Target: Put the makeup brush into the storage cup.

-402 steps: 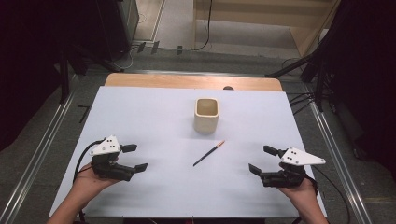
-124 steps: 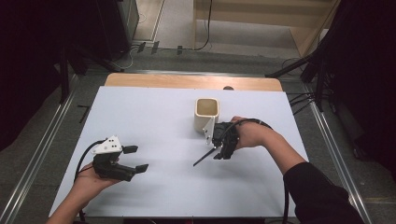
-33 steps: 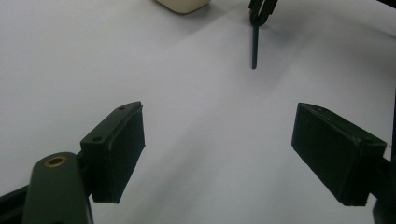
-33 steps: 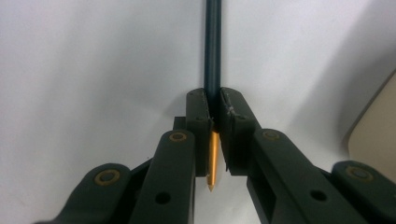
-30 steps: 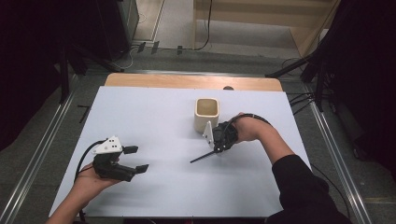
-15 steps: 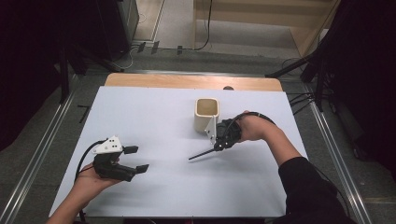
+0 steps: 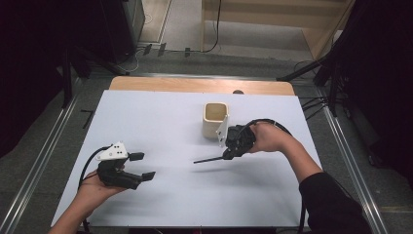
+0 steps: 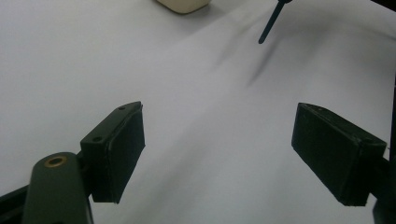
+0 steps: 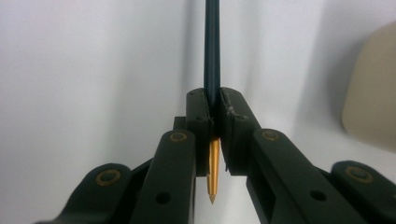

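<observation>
I see a cream cup [image 7: 215, 118] standing upright on the white table [image 7: 160, 112], toward the far side, and I use it as my landmark. My right tool [image 7: 229, 153] is just in front of the cup and a little to its right, close to it; whether its white plate touches the cup wall I cannot tell. Its jaws are clamped together on a dark pencil [image 7: 208, 159]. In the right gripper view the pencil [image 9: 211, 51] runs straight out between the two pads, and its orange tip points back toward the camera, behind the pads. So the long dark part sticks forward from the tool, and the short orange end is on the hand side. In the high view this long part goes out to the left of the tool, in front of the cup, and a faint shadow lies on the table under it.

My left tool [image 7: 139, 165] is well apart from the cup, nearer to me and to the left. Its jaws stand wide apart with nothing between them. In the left gripper view I see the cup's bottom corner [image 8: 184, 4] at the top edge and the free end of the pencil [image 8: 272, 21] to its right.
</observation>
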Demonstrator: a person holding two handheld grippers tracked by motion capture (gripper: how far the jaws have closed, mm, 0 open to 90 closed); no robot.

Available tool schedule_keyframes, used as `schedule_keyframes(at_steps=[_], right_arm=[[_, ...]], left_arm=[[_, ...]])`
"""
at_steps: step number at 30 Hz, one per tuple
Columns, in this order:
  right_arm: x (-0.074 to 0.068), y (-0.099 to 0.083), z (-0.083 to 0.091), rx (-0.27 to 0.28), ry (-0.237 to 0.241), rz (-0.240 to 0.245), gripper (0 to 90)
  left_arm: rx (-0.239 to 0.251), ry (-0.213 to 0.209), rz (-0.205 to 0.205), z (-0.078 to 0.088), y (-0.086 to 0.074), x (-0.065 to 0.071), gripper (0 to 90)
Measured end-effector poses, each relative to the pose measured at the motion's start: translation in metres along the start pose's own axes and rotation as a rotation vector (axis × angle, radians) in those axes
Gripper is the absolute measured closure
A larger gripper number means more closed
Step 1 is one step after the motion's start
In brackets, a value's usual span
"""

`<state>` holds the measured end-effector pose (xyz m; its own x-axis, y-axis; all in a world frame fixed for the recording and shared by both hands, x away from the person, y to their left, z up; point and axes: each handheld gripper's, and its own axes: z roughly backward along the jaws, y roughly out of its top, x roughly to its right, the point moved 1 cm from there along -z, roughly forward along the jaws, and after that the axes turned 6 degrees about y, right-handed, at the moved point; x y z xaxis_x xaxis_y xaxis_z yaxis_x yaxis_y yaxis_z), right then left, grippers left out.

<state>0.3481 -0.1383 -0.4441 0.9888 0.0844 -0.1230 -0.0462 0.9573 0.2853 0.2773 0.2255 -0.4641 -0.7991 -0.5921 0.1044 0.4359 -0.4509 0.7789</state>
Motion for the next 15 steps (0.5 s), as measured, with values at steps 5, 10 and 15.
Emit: schedule_keyframes(at_steps=[5,10,15], right_arm=[[-0.007,0.0,0.003,0.046,0.016,-0.03,83.9],[-0.013,-0.003,0.005,0.072,-0.002,-0.075,83.9],[-0.019,-0.004,0.005,0.091,-0.001,-0.083,83.9]], left_arm=[[0.001,-0.001,0.004,0.0,0.0,0.0,18.0],[0.002,-0.008,0.007,0.0,0.0,0.0,18.0],[-0.001,-0.024,0.012,-0.001,0.001,0.001,18.0]])
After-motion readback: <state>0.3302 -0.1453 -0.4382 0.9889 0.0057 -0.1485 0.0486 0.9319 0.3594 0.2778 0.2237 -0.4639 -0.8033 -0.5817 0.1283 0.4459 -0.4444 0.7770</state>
